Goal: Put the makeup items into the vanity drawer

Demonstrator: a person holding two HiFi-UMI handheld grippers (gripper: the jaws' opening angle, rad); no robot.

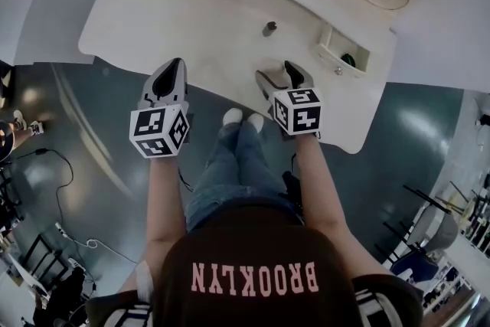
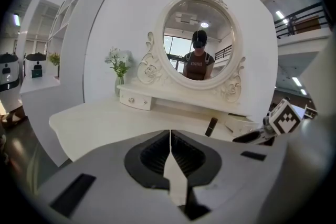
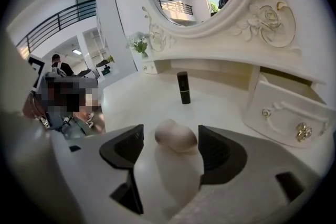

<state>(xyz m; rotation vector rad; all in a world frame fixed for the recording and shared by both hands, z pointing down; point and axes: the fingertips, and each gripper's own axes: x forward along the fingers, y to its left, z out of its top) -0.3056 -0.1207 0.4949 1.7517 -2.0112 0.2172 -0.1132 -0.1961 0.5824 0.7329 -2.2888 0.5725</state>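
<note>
Sponge (image 3: 176, 136) lies crosswise between right gripper's (image 1: 277, 74) parted jaws; lipstick (image 3: 182, 87) upright; left gripper's (image 1: 174, 67) jaws clenched

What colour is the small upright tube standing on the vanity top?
Black. The tube shows best in the right gripper view.
</note>
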